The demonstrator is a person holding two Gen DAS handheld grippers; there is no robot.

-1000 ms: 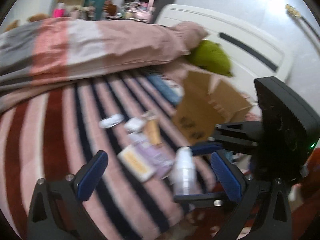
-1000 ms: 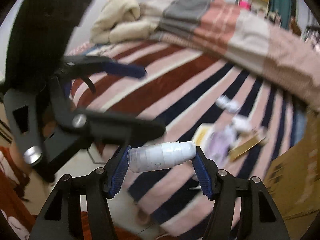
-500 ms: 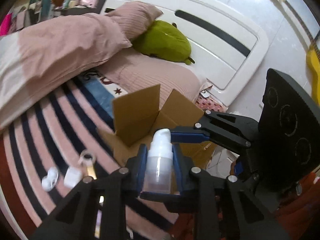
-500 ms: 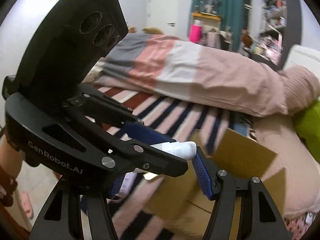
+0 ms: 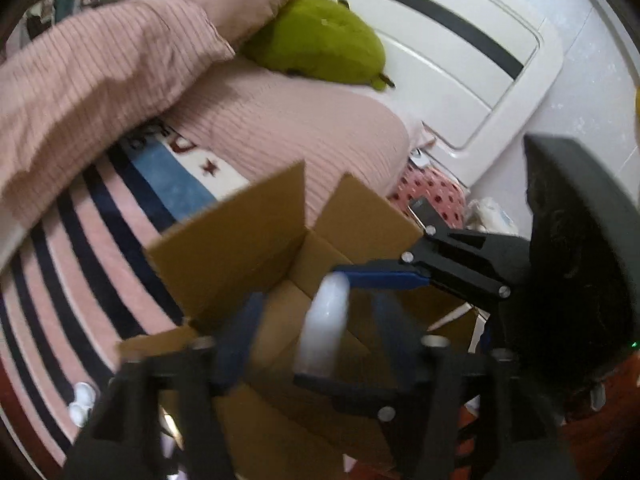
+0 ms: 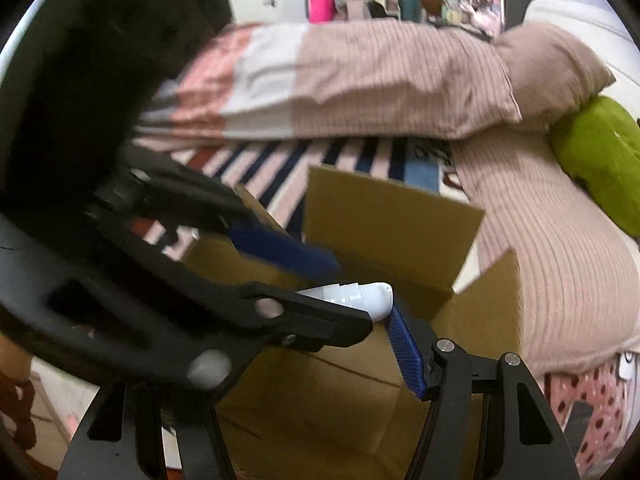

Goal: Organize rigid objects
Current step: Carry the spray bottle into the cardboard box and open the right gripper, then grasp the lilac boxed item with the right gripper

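Bottle (image 5: pixel 326 320), a small white pump type with a translucent body, hangs over the open box (image 5: pixel 240 240), which sits on the striped bedspread (image 5: pixel 100 216). In my right wrist view its capped end (image 6: pixel 374 294) bears against my right gripper's (image 6: pixel 320 312) far pad (image 6: pixel 406 352); the near pad is hidden behind my left gripper, so I judge rather than see that the right is clamped end to end on the bottle. My left gripper (image 5: pixel 316 320) has the bottle between its blue pads (image 5: pixel 390 320), but gaps show on both sides: its jaws are opening and not pressing.

Handling, as judgement: the bottle looks light, stiff and smooth-walled plastic, so likely slippery under a hard pinch. The end-to-end hold loads the pump head, the weakest part, and could let the bottle pivot. A firmer hold would be across the cylindrical body, below the collar.

Surroundings: the box flaps (image 6: pixel 392 220) stand up, and I cannot see what lies inside. A few small white items (image 5: pixel 82 400) remain on the bedspread beside the box. Beyond lie a pink pillow (image 5: pixel 280 128), a green plush (image 5: pixel 320 40) and the white headboard (image 5: pixel 460 60).

Risk noted: a drop from this height could send the bottle against a flap rather than into the box.
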